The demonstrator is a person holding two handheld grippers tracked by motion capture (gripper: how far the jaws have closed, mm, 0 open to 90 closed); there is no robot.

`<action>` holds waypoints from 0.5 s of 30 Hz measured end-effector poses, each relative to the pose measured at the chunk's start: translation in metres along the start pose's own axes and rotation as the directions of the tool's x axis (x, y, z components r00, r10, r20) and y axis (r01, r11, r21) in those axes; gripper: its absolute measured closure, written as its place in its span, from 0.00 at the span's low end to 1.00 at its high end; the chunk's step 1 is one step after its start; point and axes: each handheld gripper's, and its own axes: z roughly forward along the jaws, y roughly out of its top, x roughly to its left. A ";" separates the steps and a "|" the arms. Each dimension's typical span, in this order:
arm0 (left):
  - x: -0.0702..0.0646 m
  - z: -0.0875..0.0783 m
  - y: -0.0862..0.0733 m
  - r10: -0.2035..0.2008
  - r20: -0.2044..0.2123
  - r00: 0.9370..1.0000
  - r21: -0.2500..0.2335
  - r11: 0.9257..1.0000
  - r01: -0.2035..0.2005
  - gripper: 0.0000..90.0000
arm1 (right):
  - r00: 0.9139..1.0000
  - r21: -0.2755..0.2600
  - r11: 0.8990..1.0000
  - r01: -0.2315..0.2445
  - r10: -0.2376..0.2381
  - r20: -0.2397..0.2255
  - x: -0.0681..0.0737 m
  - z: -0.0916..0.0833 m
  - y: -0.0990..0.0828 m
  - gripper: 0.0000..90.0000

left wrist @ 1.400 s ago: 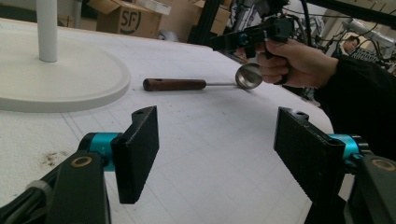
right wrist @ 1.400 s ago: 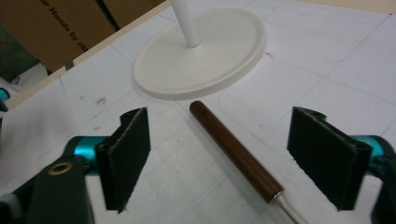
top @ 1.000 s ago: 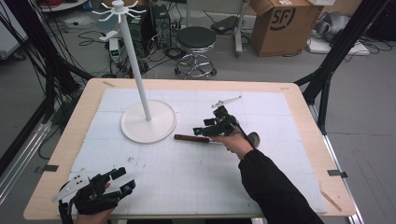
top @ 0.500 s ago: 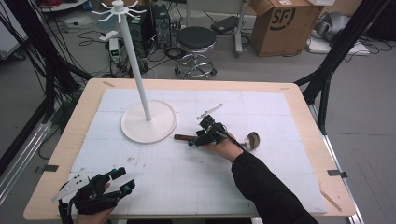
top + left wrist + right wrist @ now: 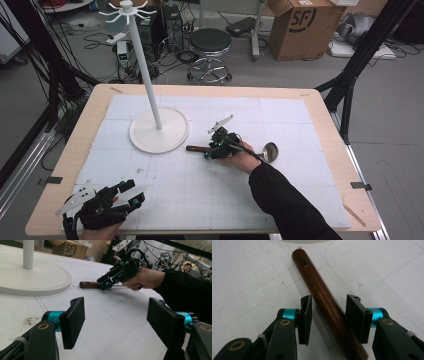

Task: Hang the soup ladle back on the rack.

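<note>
Beside the stand base [image 5: 159,131], right gripper [image 5: 328,315] fingers straddle the ladle handle [image 5: 324,297]

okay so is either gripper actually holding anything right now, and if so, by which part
Nothing is gripped yet. The right gripper straddles the ladle's wooden handle, its jaws just closing, gaps showing. The left gripper is empty.

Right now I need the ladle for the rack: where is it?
In the high view the ladle lies right of table centre, wooden handle pointing at the white stand's base; the right tongs straddle that handle, pads not yet pressing.
</note>
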 end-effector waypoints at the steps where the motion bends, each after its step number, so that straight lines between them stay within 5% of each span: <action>1: 0.000 0.000 0.000 -0.001 -0.002 1.000 0.001 1.000 0.001 0.35 | 1.000 0.002 1.000 0.016 -0.016 0.001 0.001 0.000 0.000 0.63; 10: -0.001 0.002 -0.001 -0.002 -0.002 1.000 0.004 1.000 0.002 0.35 | 0.996 0.011 0.997 0.076 -0.076 0.043 0.008 0.002 0.000 0.65; 15: -0.002 0.002 -0.001 -0.002 -0.004 1.000 0.006 1.000 0.002 0.35 | 0.992 0.038 0.991 0.127 -0.128 0.015 0.008 0.000 0.004 0.74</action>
